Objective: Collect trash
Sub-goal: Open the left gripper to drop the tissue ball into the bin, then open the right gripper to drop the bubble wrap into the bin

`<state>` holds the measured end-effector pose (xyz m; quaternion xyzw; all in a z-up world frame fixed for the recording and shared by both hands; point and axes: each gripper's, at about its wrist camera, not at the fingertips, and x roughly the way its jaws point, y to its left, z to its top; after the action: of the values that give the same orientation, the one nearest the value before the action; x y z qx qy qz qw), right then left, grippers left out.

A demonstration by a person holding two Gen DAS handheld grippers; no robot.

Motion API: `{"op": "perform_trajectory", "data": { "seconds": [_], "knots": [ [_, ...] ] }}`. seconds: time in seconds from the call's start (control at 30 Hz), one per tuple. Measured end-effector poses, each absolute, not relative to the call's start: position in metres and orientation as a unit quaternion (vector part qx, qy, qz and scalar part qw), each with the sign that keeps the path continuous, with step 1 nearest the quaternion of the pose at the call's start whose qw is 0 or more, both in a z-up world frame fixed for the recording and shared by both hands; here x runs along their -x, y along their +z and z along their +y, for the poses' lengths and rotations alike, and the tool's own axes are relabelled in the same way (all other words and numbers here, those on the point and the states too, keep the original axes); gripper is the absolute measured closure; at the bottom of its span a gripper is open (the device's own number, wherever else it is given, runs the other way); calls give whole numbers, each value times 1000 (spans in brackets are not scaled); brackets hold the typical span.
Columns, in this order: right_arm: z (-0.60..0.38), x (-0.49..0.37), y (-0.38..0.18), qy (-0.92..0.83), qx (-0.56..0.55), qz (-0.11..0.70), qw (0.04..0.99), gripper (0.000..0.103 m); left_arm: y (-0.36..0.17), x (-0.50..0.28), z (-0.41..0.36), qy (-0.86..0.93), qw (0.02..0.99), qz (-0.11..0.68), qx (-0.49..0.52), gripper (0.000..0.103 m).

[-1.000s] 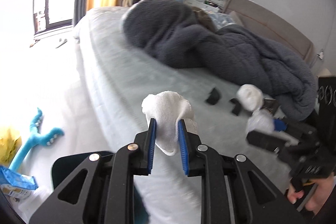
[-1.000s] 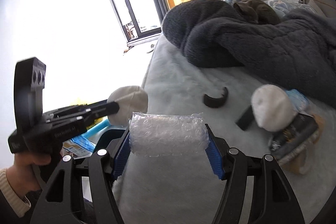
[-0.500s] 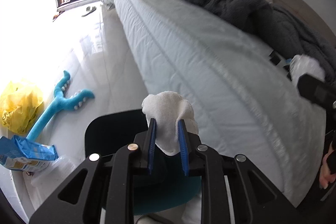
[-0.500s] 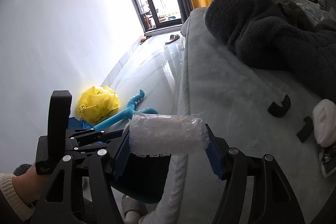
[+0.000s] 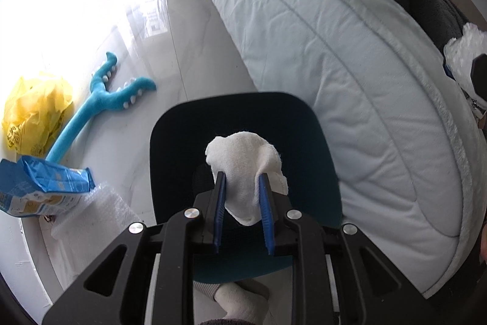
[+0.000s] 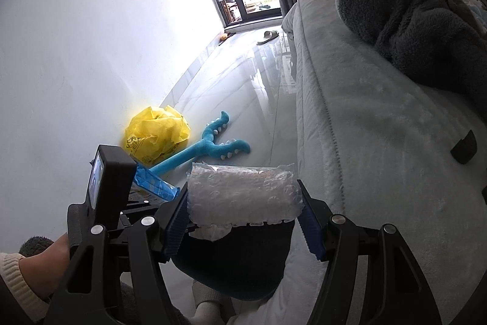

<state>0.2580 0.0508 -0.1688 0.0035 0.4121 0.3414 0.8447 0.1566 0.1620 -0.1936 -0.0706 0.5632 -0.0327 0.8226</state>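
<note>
My left gripper [image 5: 242, 191] is shut on a crumpled white tissue wad [image 5: 243, 163] and holds it over the open mouth of a dark teal trash bin [image 5: 304, 142] on the floor beside the bed. My right gripper [image 6: 242, 204] is shut on a roll of clear bubble wrap [image 6: 243, 197], held above the same bin [image 6: 237, 264] at the bed's edge. The bubble wrap also shows at the right edge of the left wrist view [image 5: 465, 54]. The left gripper's body [image 6: 106, 188] shows at lower left in the right wrist view.
On the floor by the white wall lie a yellow plastic bag [image 5: 33, 111], a blue plush toy [image 5: 100, 99], a blue snack packet [image 5: 39, 188] and bubble wrap [image 5: 97, 212]. The pale bed [image 5: 334, 51] with a grey blanket [image 6: 411, 20] fills the right. Small black pieces [image 6: 464, 146] lie on it.
Both grippers have swung away from the bed top and down towards the floor, carrying the tissue wad and bubble wrap over the teal bin. Both grips are unchanged.
</note>
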Motion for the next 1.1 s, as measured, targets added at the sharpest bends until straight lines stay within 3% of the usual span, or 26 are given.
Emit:
{"op": "perform_trajectory", "data": {
  "seconds": [0.13,0.2,0.27,0.93,1.1],
  "knots": [
    [64,-261,-178,343,-5,426,837,37,-201,-150,174,-37,810,578,89,66],
    [72,-263,-185,343,-4,434,833,37,-199,-146,180,-34,813,575,87,48],
    [78,-264,-190,342,-1,441,830,37,-194,-143,187,-32,817,568,92,42],
    [130,-262,-266,317,64,513,795,37,-110,-108,230,36,909,409,72,25],
    [139,-259,-285,312,83,530,784,37,-88,-100,231,38,925,370,74,12]
  ]
}}
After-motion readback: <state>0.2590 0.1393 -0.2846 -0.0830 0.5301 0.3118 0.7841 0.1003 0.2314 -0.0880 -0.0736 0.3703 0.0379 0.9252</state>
